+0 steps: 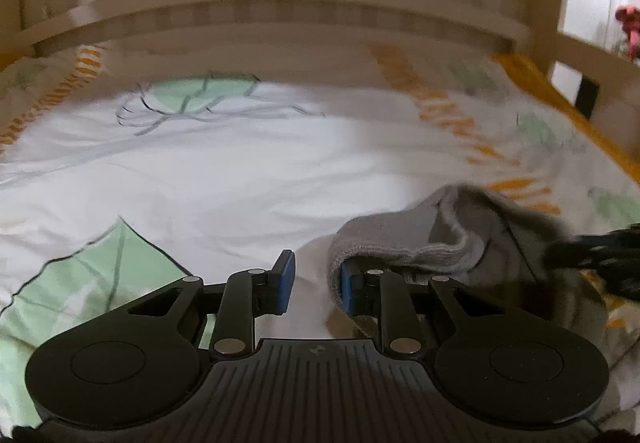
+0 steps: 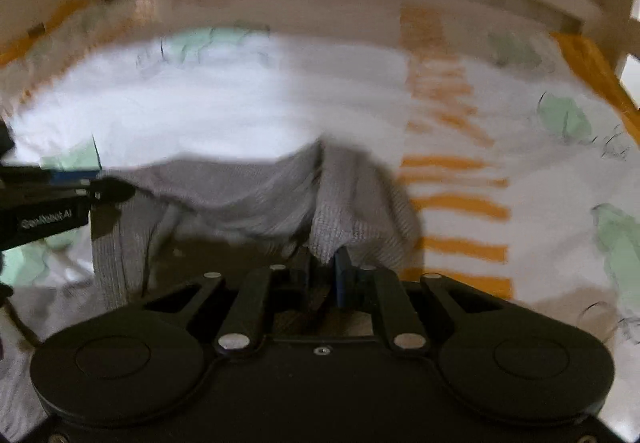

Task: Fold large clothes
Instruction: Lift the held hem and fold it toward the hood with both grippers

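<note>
1. While the grey knit garment point(image 2: 240, 195) lay bunched in the lower middle of the right wrist view, your right gripper point(image 2: 324, 273) had its pads nearly together, pinching a raised fold of it.
2. Your left gripper point(image 1: 316, 283) stood with its jaws apart. Bare sheet showed between the pads, and the garment's edge point(image 1: 460, 235) only draped over the finger on the right of that frame, so it was hooked rather than clamped.
3. You looked to be at the pick-up stage, taking hold of one edge before spreading or folding.
4. Your next move called for a real pinch with the left gripper, then lifting both grips evenly so the knit hung flat.
5. Around the garment lay the white bed sheet point(image 1: 240, 171) with green patches and orange stripes point(image 2: 452, 203). A wooden slatted rail point(image 1: 280, 15) ran across the top of both frames.
6. Nothing lay on the sheet ahead. The rail bounded your reach, and both views were blurred.
</note>
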Demonstrator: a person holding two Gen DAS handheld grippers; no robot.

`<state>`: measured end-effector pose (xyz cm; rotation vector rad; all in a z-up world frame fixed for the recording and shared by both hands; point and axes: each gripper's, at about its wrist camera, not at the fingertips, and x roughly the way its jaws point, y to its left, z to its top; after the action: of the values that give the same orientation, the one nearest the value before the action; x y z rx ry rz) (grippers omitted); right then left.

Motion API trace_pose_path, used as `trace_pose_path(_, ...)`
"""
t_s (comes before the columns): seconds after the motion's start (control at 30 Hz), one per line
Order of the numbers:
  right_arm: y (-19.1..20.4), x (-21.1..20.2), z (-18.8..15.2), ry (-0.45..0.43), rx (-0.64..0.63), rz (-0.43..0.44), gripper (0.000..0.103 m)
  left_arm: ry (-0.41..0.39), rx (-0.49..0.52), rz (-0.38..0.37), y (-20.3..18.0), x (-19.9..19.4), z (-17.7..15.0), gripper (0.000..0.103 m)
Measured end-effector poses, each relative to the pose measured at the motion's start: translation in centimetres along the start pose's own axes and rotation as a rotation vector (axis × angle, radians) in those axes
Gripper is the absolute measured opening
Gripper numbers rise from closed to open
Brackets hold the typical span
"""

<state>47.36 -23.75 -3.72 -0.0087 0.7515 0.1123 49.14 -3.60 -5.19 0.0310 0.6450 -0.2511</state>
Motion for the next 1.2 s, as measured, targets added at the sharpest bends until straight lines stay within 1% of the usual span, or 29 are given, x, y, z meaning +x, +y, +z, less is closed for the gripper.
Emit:
trace_pose_path(0.07,-1.6,-2.7,-0.6,-0.070,-0.002,0.015,0.018,-0.012,-0.027,-0.011,0.8,-0.8,-0.3,0.023)
trace_pose_path(0.13,-3.1,-4.6,-2.1,-0.098,-0.006,0.036,0.018,0.003,-0.038,-0.015,1.7,-1.2,-1.0,0.024)
trace_pose_path(0.17,-3.9,-5.2,-3.1,-0.100,-0.004,0.033,0.018,0.017,-0.033,-0.015,1.9,-1.1,-1.4,0.026)
trace_pose_path(0.23,-5.2,-5.4,-5.5,-0.080,0.021,0.019,0.020,0.052,-0.022,-0.005,2.3,-0.6,-2.4,0.026)
trace_pose_path(0.27,-5.8,-5.1,-6.6,-0.054,0.047,0.020,0.021,0.073,-0.029,0.002,2.6,-0.3,-3.0,0.026)
trace_pose_path(0.3,-6.4,-4.6,-7.6,-0.014,0.078,0.023,0.026,0.092,-0.045,0.003,2.9,-0.1,-3.4,0.026)
trace_pose_path(0.33,-6.9,-4.2,-8.6,0.019,0.119,0.025,0.034,0.107,-0.061,-0.004,3.2,0.1,-3.8,0.027)
trace_pose_path(0.37,-7.2,-4.1,-9.3,0.029,0.151,0.029,0.038,0.114,-0.069,-0.010,3.4,0.2,-4.0,0.028)
trace_pose_path(0.4,-7.5,-4.3,-9.6,0.021,0.167,0.035,0.041,0.118,-0.068,-0.012,3.6,0.3,-4.2,0.029)
trace_pose_path(0.43,-7.4,-4.6,-9.6,0.000,0.164,0.036,0.048,0.116,-0.061,-0.013,3.5,0.4,-4.2,0.029)
trace_pose_path(0.47,-7.1,-5.0,-9.4,-0.022,0.149,0.028,0.053,0.111,-0.054,-0.014,3.5,0.5,-4.1,0.029)
trace_pose_path(0.5,-6.6,-5.3,-9.0,-0.041,0.121,0.013,0.061,0.107,-0.048,-0.015,3.4,0.5,-4.0,0.030)
trace_pose_path(0.53,-5.9,-5.4,-8.5,-0.058,0.078,-0.007,0.067,0.105,-0.042,-0.015,3.3,0.6,-3.9,0.030)
trace_pose_path(0.6,-4.7,-4.9,-7.3,-0.067,-0.008,-0.037,0.070,0.106,-0.033,-0.013,3.0,0.9,-3.7,0.030)
trace_pose_path(0.67,-3.8,-3.7,-6.2,-0.048,-0.072,-0.061,0.074,0.115,-0.019,-0.010,2.7,1.2,-3.7,0.032)
trace_pose_path(0.77,-3.5,-1.3,-5.0,0.011,-0.094,-0.077,0.075,0.134,0.013,0.009,2.1,1.8,-3.4,0.034)
trace_pose_path(0.83,-3.9,-0.3,-4.5,0.036,-0.076,-0.075,0.072,0.129,0.014,0.015,2.1,1.9,-2.9,0.034)
trace_pose_path(0.9,-4.7,0.2,-3.9,0.052,-0.015,-0.048,0.068,0.114,0.001,0.013,2.1,1.8,-2.4,0.034)
trace_pose_path(0.97,-5.6,0.1,-3.5,0.060,0.055,-0.024,0.070,0.103,0.013,0.011,1.9,1.7,-2.1,0.034)
trace_pose_path(1.0,-5.8,-0.1,-3.4,0.062,0.063,-0.017,0.070,0.099,0.028,0.012,1.8,1.6,-2.1,0.034)
trace_pose_path(1.03,-5.8,-0.5,-3.6,0.050,0.056,-0.005,0.071,0.097,0.046,0.013,1.5,1.6,-2.2,0.034)
trace_pose_path(1.1,-5.2,-1.9,-4.3,0.026,0.000,0.017,0.072,0.095,0.062,0.020,1.3,1.5,-2.3,0.034)
trace_pose_path(1.2,-3.2,-3.3,-5.9,-0.009,-0.133,0.016,0.079,0.075,0.026,0.011,1.4,1.2,-2.1,0.034)
